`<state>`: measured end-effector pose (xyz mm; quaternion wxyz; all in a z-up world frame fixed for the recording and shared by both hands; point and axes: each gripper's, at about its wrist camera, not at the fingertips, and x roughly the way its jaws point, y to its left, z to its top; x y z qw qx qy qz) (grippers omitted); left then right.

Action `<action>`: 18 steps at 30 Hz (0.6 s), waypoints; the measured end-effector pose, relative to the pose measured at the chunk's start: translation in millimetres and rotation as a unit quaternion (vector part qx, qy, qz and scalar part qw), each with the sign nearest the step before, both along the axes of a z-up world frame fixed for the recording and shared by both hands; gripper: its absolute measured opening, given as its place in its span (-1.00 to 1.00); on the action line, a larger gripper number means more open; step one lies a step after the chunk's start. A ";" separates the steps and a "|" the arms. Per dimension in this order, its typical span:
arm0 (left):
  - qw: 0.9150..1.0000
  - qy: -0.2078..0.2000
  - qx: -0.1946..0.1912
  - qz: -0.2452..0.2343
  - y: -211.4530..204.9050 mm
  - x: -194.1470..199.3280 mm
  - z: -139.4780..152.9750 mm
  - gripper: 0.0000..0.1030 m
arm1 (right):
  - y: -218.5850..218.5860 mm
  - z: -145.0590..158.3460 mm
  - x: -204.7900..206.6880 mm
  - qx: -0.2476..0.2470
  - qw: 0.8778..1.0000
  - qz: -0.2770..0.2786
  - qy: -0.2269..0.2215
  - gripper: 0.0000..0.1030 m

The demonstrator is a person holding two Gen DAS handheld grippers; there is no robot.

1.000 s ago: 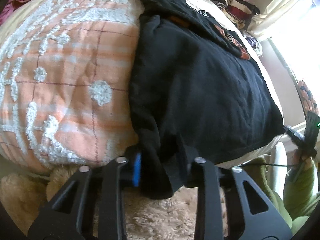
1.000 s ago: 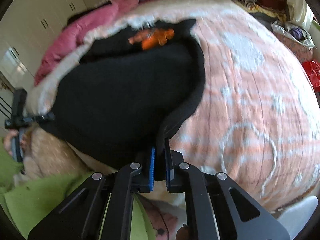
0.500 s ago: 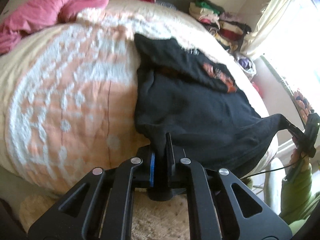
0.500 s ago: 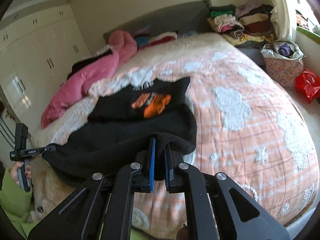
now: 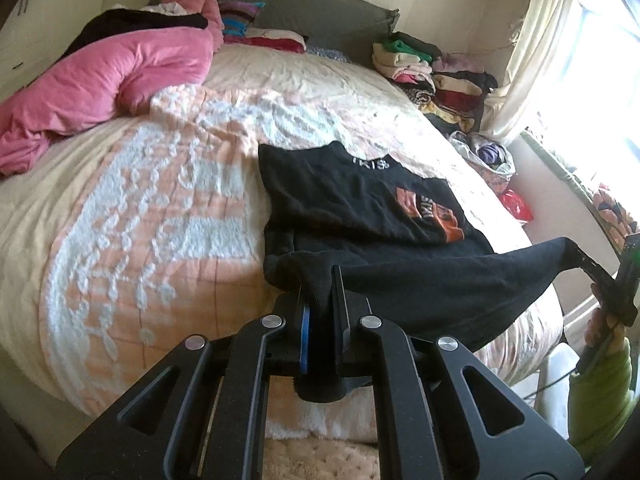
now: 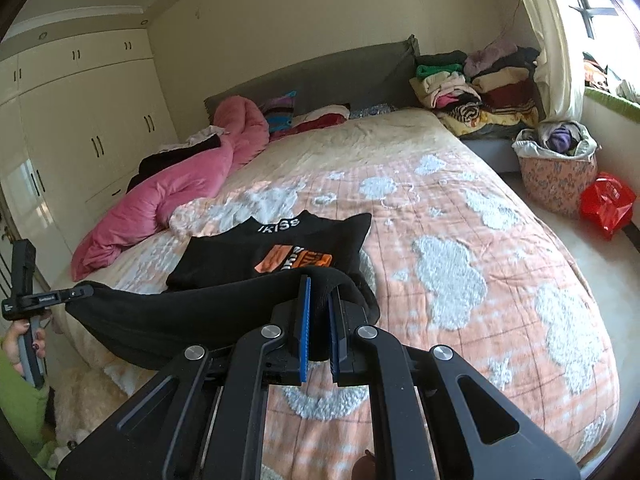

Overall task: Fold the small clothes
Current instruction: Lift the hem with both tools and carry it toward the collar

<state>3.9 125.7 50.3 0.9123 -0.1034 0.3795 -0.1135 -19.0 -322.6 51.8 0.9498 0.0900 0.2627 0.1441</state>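
Raised off the bed's near edge since before, black sweatshirt's hem stretched between left hand-held gripper and right hand-held gripper, each clamped on a corner, bare peach quilt beyond.

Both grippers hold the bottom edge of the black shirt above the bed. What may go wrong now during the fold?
1. The left gripper and right gripper each pinch only a small bunch of the black shirt, so a corner may slip out.
2. The hem sags between them; the fold may land wrinkled or uneven.
3. The shirt lies near the edge of the bed, so pulling may drag it off.
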 end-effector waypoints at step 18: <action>0.999 -0.024 0.029 0.018 -5.8 24.7 14.2 -0.95 | 14.3 10.9 17.8 -0.043 0.998 -0.016 -0.034 -0.87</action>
